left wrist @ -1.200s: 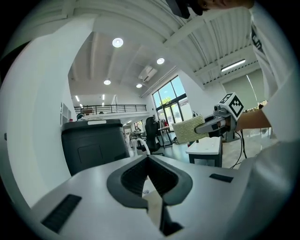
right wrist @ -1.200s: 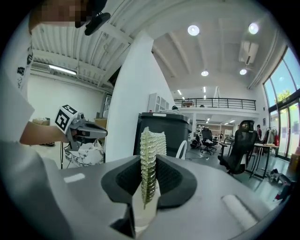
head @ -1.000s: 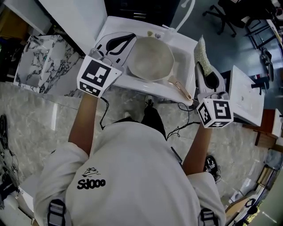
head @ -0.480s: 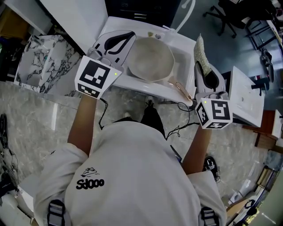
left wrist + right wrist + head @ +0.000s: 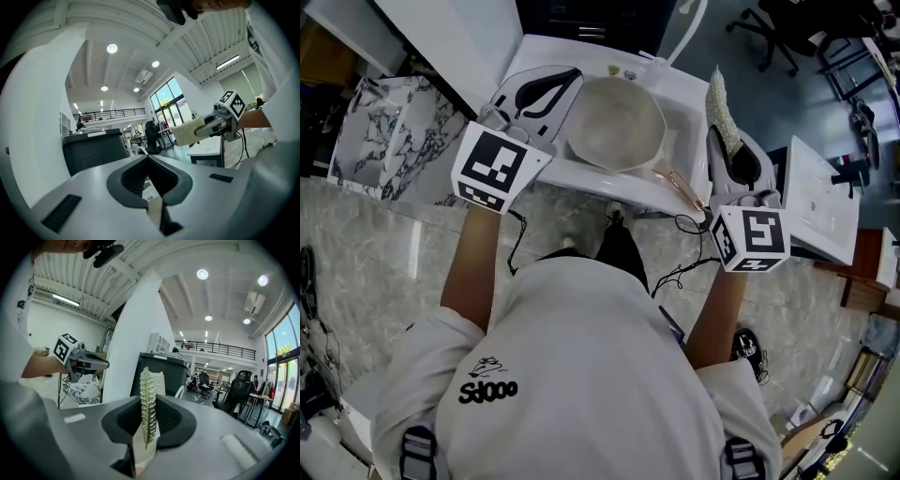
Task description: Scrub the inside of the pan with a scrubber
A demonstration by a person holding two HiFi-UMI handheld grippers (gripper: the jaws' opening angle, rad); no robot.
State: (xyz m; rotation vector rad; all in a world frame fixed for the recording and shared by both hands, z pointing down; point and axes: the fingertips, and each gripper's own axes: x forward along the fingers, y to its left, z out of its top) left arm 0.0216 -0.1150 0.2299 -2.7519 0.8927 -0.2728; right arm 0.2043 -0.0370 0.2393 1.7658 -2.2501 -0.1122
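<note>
A pale round pan (image 5: 614,127) sits in the white sink (image 5: 581,178), its copper-coloured handle (image 5: 680,187) pointing toward the near right rim. My left gripper (image 5: 572,77) hovers over the sink's left side, beside the pan, jaws shut with nothing between them (image 5: 147,157). To the right of the pan my right gripper (image 5: 727,141) is shut on a knobbly pale-green scrubber (image 5: 719,103), which stands upright above the jaws (image 5: 149,401). The scrubber (image 5: 151,380) is off the pan. Each gripper view shows the other gripper (image 5: 220,123) (image 5: 86,363) held in the air.
A white faucet (image 5: 689,28) arches over the sink's far side. A white table (image 5: 820,202) stands close on the right, a marble slab (image 5: 384,122) on the left, and a white panel (image 5: 459,37) at the far left. Office chairs (image 5: 778,28) stand beyond.
Both grippers have drifted slightly left and away from me; the scrubber has risen a little with the right gripper. The pan has not moved.
</note>
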